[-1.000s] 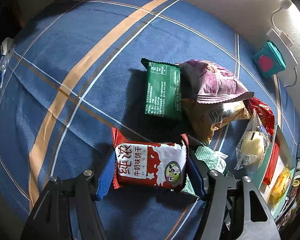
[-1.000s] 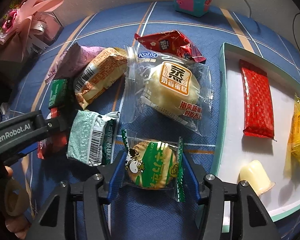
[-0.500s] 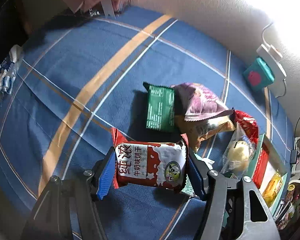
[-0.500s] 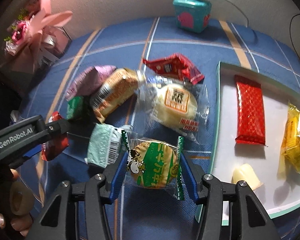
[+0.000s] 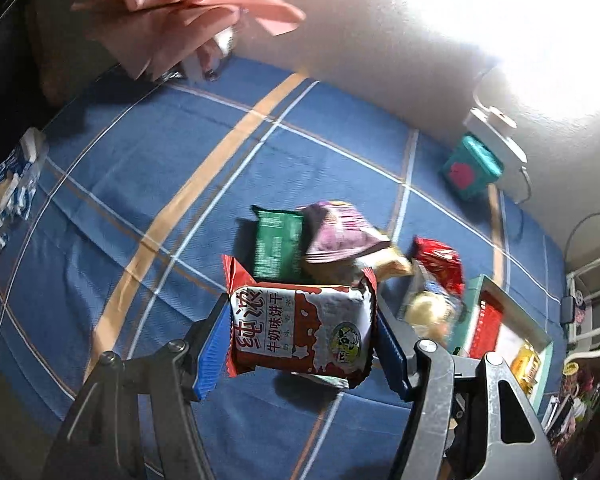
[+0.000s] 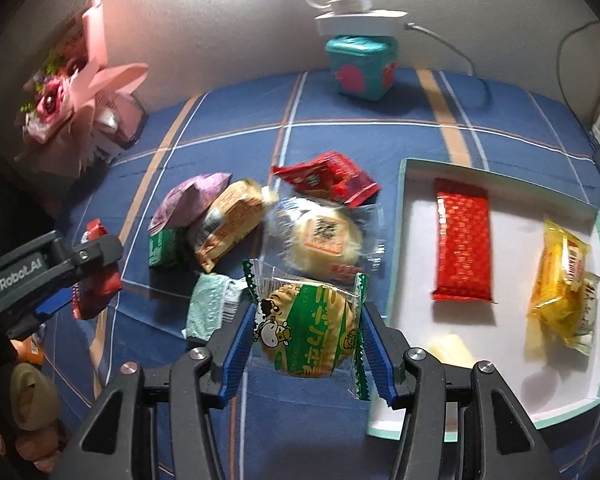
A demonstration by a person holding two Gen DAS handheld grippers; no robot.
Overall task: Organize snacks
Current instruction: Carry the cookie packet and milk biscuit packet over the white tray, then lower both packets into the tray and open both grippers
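Observation:
My left gripper point(image 5: 300, 340) is shut on a red-and-white milk biscuit pack point(image 5: 300, 330), held above the blue cloth. My right gripper point(image 6: 306, 330) is shut on a green-wrapped round rice cracker point(image 6: 308, 330), also lifted off the cloth. Below lies a pile of snacks: a green pack point(image 5: 278, 246), a purple bag point(image 6: 190, 202), an orange-brown pack point(image 6: 230, 222), a red bag point(image 6: 326, 178), a steamed cake in clear wrap point(image 6: 324, 236) and a pale green pack point(image 6: 210, 306). The left gripper point(image 6: 56, 276) shows at the left of the right wrist view.
A teal-rimmed white tray point(image 6: 396, 240) at the right holds a red bar point(image 6: 464, 250), a yellow pack point(image 6: 562, 290) and a pale jelly cup point(image 6: 450, 350). A teal box point(image 6: 360, 66) and white charger stand by the wall. A pink bouquet point(image 6: 72, 112) sits far left.
Both grippers have risen with their packs, so the snack pile and tray look smaller and farther away. More of the wall and the bouquet has come into view.

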